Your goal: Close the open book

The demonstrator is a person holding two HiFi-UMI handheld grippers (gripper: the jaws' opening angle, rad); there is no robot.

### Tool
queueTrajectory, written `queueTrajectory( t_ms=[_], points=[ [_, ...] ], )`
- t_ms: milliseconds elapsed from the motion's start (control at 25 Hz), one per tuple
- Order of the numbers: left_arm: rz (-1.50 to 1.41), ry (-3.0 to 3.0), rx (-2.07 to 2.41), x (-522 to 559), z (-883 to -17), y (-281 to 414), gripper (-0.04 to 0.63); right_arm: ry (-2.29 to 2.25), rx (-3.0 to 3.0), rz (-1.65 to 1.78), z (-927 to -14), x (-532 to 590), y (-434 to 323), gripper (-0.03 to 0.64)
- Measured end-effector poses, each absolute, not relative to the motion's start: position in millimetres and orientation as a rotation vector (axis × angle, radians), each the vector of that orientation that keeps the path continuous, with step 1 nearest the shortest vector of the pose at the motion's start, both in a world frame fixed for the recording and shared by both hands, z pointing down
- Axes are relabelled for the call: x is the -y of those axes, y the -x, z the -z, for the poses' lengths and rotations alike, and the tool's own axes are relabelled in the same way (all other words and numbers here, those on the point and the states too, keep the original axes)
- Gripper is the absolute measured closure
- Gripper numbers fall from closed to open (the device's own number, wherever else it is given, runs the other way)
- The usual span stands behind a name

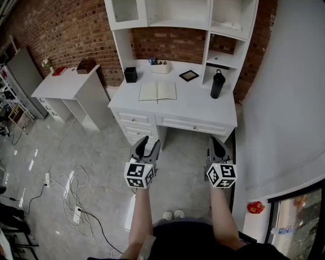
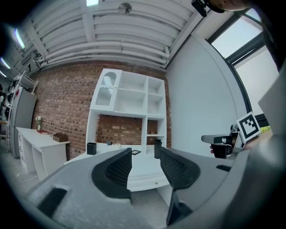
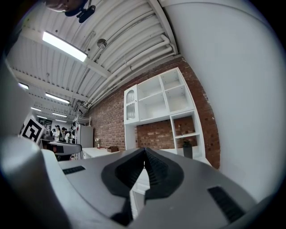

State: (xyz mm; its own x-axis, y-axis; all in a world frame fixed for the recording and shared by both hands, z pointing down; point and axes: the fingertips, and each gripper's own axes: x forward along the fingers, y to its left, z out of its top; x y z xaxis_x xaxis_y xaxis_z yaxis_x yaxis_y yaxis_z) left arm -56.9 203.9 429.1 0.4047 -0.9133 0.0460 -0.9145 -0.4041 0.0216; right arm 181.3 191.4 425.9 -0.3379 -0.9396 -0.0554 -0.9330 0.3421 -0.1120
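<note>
The open white paper book (image 1: 158,91) lies flat on the white wooden desk (image 1: 203,109), far ahead of me. My left gripper (image 1: 150,142), wide and empty, is nearer to it. My right gripper (image 1: 217,142) is pinched closed on nothing.

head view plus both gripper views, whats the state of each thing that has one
book: open, lying flat on the desk
left gripper: open, nothing between the jaws
right gripper: shut, empty
black bottle: upright, lid on
desk drawers: shut
glass cabinet door: shut
</note>
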Motion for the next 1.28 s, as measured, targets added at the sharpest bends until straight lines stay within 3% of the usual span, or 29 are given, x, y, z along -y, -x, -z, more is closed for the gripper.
queueTrajectory(
  t_ms=[840, 1280],
  points=[
    [-0.044, -2.541, 1.789, -202.7, -439.6, 54.5, 0.410, 1.640, -2.487, 0.116, -424.5, -164.1, -196.5, 0.617],
    [0.025, -2.594, 1.820, -147.8, -413.0, 53.2, 0.410, 1.601, -2.503, 0.036, -401.3, -110.0, -199.3, 0.617]
  ],
)
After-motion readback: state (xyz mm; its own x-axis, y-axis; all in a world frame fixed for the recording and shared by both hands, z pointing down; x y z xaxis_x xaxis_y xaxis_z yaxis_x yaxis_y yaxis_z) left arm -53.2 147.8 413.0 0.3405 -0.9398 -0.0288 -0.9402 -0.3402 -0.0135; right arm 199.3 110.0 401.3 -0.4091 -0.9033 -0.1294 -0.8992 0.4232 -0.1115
